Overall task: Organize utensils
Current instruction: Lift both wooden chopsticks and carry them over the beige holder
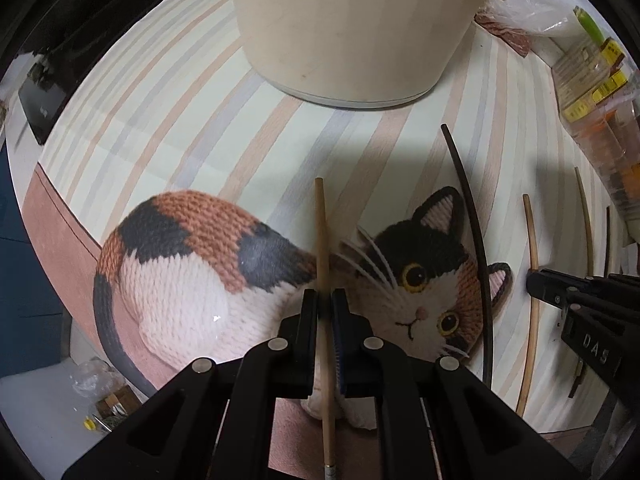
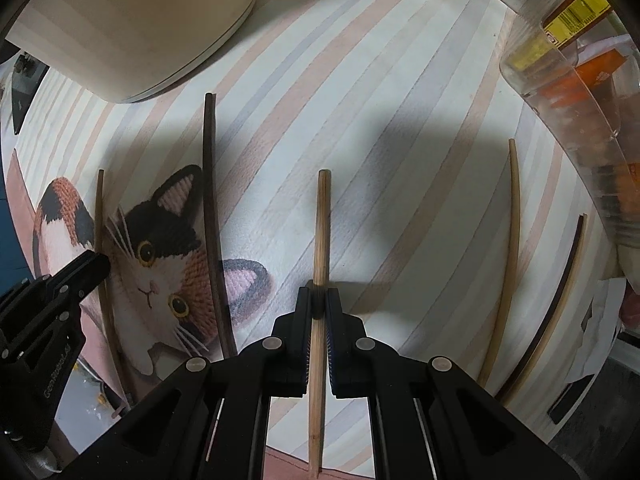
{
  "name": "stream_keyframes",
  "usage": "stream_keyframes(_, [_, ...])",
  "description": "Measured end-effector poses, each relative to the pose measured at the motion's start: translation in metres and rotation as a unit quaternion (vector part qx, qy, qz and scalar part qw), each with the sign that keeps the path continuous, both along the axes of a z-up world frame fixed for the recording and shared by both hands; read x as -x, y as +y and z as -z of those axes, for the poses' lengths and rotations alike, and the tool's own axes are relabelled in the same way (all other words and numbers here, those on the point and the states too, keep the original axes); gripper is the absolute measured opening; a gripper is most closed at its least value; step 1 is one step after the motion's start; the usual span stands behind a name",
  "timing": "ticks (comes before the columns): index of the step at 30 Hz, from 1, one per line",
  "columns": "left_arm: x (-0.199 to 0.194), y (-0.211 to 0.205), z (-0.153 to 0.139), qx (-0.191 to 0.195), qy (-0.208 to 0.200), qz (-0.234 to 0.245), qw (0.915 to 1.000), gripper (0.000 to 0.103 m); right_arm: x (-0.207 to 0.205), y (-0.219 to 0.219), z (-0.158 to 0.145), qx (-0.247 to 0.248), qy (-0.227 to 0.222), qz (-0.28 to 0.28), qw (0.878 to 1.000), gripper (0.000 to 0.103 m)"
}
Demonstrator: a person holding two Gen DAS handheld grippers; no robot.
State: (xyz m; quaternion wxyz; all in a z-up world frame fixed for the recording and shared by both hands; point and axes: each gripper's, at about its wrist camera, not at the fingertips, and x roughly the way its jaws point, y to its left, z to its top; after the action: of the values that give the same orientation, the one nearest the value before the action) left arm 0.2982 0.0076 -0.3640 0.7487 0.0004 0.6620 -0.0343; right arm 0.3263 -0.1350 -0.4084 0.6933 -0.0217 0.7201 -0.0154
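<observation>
Two slim, light-wood chopsticks are clamped, one (image 1: 322,240) in the left gripper (image 1: 325,304), another (image 2: 322,232) in the right gripper (image 2: 318,300), above the striped cat-print tablecloth (image 2: 380,100).

cream container (image 1: 360,28) cut off at top, jar labels (image 1: 608,80) blurred, perhaps condiments, dark chopstick (image 2: 214,216) base hidden

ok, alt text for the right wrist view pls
The right gripper is shut on a light wooden chopstick over a striped cat-print tablecloth. Other chopsticks lie alongside; the left gripper shows at left.
</observation>
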Motion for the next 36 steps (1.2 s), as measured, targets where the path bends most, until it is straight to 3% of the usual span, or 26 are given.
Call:
stream_keyframes(5, [0.001, -0.003, -0.009, -0.001, -0.008, 0.001, 1.0000, 0.004, 0.012, -0.005, -0.005, -0.015, -0.032, 0.021, 0.999, 0.006])
stream_keyframes(18, [0.021, 0.026, -0.096, 0.058, -0.091, -0.014, 0.9941, 0.004, 0.041, -0.019, -0.074, -0.079, -0.137, 0.055, 0.986, 0.006])
stream_keyframes(28, [0.028, 0.039, -0.160, 0.055, -0.182, -0.008, 0.9818, 0.004, 0.045, -0.017, -0.134, -0.100, -0.227, 0.049, 0.967, 0.006])
stream_keyframes(36, [0.023, 0.048, -0.222, 0.090, -0.251, -0.024, 0.9636, 0.004, 0.033, -0.015, -0.217, -0.144, -0.308, 0.046, 0.939, 0.006])
